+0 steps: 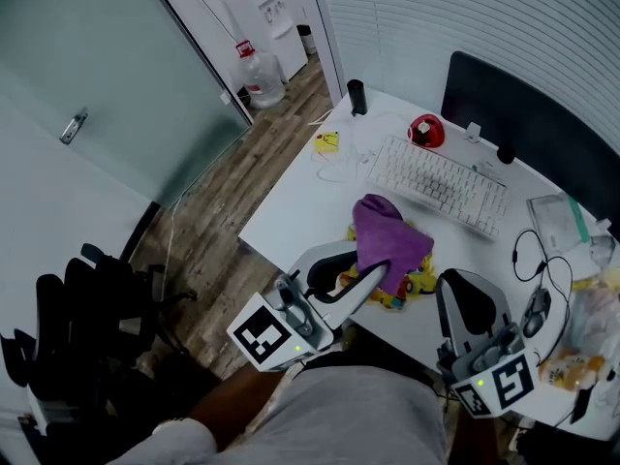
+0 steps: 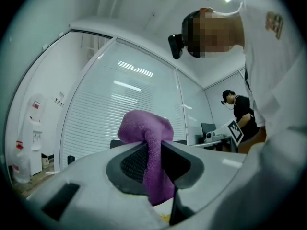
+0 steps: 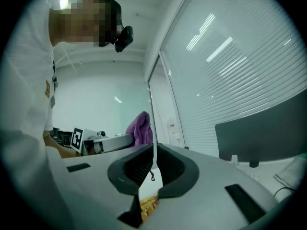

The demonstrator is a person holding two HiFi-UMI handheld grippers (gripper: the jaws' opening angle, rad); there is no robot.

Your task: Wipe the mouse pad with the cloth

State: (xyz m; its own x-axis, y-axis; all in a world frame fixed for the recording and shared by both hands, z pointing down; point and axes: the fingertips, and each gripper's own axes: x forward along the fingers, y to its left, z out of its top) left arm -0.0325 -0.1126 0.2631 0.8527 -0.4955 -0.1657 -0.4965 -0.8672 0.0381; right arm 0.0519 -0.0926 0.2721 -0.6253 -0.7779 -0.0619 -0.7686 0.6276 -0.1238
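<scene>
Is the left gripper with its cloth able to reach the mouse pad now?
Probably yes: the cloth in the left gripper hangs right beside the mouse pad, with nothing between them.

pad (image 1: 421,283): mostly hidden under cloth (image 1: 387,232), frame centre
monitor (image 1: 523,109): cut off at right edge
chair (image 1: 68,342): dark, cut off at lower left
bag (image 1: 586,342): lower right, blurred, contents unclear

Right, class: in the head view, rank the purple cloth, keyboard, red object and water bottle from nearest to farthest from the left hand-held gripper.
1. purple cloth, clamped in the left hand-held gripper.
2. keyboard, mid-desk.
3. red object, behind the keyboard.
4. water bottle, on the floor, upper left.
</scene>
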